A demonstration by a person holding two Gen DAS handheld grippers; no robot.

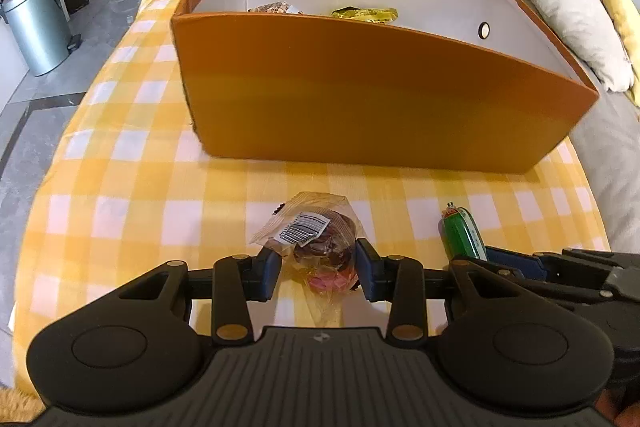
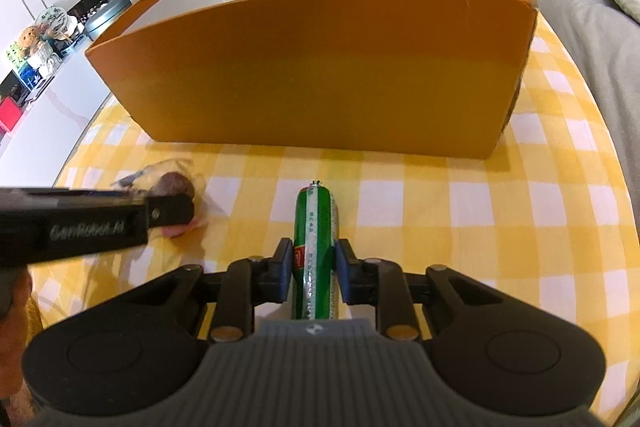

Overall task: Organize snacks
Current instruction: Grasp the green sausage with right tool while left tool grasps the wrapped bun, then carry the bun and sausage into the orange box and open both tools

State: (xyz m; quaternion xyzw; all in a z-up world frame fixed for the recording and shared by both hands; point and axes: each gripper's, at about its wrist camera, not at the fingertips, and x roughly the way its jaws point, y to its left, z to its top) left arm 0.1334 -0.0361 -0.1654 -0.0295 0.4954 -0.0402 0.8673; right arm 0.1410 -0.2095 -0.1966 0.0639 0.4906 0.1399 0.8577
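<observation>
An orange box (image 1: pixel 360 95) with a white inside stands on the yellow checked tablecloth; two wrapped snacks (image 1: pixel 364 13) lie inside it. The box also shows in the right wrist view (image 2: pixel 312 67). My left gripper (image 1: pixel 318 267) is closed around a clear-wrapped brown cake (image 1: pixel 316 239) with a barcode label, resting on the cloth. My right gripper (image 2: pixel 314 267) is closed around a green sausage stick (image 2: pixel 314 247) that points toward the box. The sausage (image 1: pixel 464 231) and the right gripper show at the right in the left wrist view. The cake (image 2: pixel 176 187) and the left gripper show at the left in the right wrist view.
A grey sofa with cushions (image 1: pixel 568 23) lies beyond the table's right edge. A metal bin (image 1: pixel 34 23), a plant and a small stool stand on the floor at left. A white counter with toys (image 2: pixel 36 47) is far left.
</observation>
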